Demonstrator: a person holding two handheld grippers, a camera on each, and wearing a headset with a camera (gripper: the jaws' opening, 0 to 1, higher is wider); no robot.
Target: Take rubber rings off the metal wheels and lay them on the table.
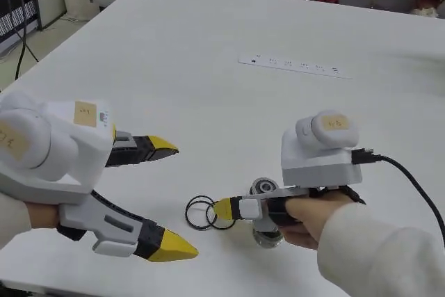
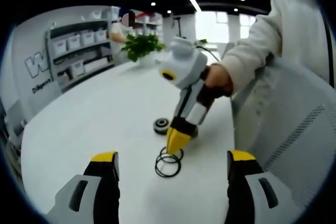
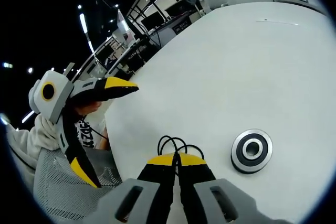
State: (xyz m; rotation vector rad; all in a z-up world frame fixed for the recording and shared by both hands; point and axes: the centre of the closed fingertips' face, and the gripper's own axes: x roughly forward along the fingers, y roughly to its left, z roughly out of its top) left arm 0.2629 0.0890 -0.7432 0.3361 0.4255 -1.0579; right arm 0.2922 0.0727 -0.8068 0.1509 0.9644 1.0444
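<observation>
Now | left gripper hovers, fingers wide | right gripper fingers together at rubber rings

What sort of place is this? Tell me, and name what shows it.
Probably a lab or workshop, not a home: a big white worktable, wall shelves stacked with storage bins, and a power strip lying on it. The right gripper pinches rubber rings beside a metal wheel.
</observation>
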